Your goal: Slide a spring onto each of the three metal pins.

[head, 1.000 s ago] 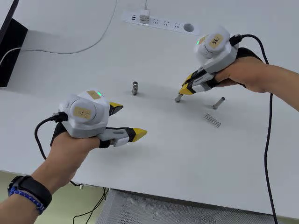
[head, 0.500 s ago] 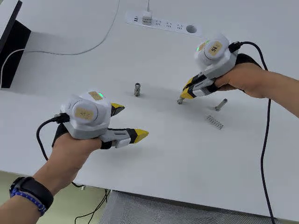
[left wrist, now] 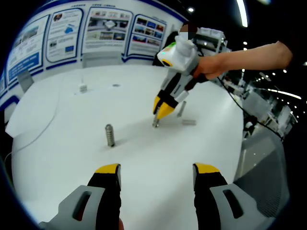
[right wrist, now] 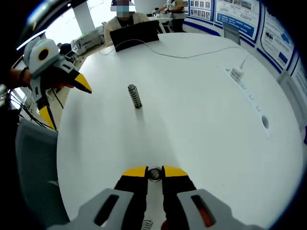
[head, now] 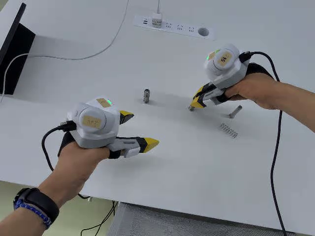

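**A:** What's in the head view?

**B:** The left gripper [head: 141,129] hovers over the table [head: 162,172] with its jaws wide apart, well short of the sprung pin [head: 146,95], which stands upright. The right gripper [head: 197,103] is clamped on the middle pin [head: 191,107]. A third pin [head: 235,111] lies on its side just past it, with a loose spring [head: 228,130] near it.

**A:** And the left gripper view?

**B:** The jaws are spread, and the sprung pin [left wrist: 110,135] stands ahead, nearer the left jaw.

**A:** The right gripper view?

**B:** The jaws are nearly together with the middle pin [right wrist: 154,174] pinched between their tips. The sprung pin [right wrist: 135,96] stands well ahead.
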`<action>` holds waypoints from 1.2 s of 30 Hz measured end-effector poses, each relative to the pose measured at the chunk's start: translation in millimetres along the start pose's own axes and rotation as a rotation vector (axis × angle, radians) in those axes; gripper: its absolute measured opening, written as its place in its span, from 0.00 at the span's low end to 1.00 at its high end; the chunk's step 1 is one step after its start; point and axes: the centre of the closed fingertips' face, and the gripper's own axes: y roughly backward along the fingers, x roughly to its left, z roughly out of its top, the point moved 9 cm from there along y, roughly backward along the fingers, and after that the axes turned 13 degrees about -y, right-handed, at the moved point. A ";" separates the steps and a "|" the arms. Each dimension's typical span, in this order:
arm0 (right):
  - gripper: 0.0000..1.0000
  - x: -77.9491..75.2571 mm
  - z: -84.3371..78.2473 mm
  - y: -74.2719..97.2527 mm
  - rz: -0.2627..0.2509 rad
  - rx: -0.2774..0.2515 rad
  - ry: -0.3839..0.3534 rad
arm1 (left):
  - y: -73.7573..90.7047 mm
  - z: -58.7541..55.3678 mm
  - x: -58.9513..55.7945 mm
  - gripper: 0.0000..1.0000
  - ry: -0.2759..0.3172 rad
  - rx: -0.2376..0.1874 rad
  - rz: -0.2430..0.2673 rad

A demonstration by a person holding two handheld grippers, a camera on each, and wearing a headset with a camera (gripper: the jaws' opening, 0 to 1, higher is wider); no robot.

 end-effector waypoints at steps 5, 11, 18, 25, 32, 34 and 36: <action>0.13 1.9 -0.9 -4.7 0.001 0.004 0.004 | 0.9 -0.4 -0.7 0.62 0.002 0.003 -0.001; 0.13 2.8 -1.9 -8.2 0.002 0.009 0.001 | 2.7 -0.6 -1.5 0.62 0.000 0.005 -0.001; 0.14 4.5 -1.8 -7.1 -0.004 0.008 0.012 | 3.8 0.4 -1.2 0.62 0.002 0.004 0.002; 0.22 9.3 -4.7 0.1 -0.004 0.004 0.024 | 3.8 2.6 -3.2 0.62 -0.002 0.002 0.003; 0.28 9.3 -13.8 10.1 -0.026 -0.038 -0.011 | 0.7 3.8 -8.8 0.63 -0.006 0.002 -0.007; 0.29 9.3 -18.8 11.3 -0.034 -0.039 -0.020 | 0.4 4.5 -11.0 0.63 -0.007 0.001 -0.011; 0.30 9.2 -23.8 11.6 -0.036 -0.038 -0.036 | 0.3 5.2 -12.4 0.63 -0.006 -0.002 -0.013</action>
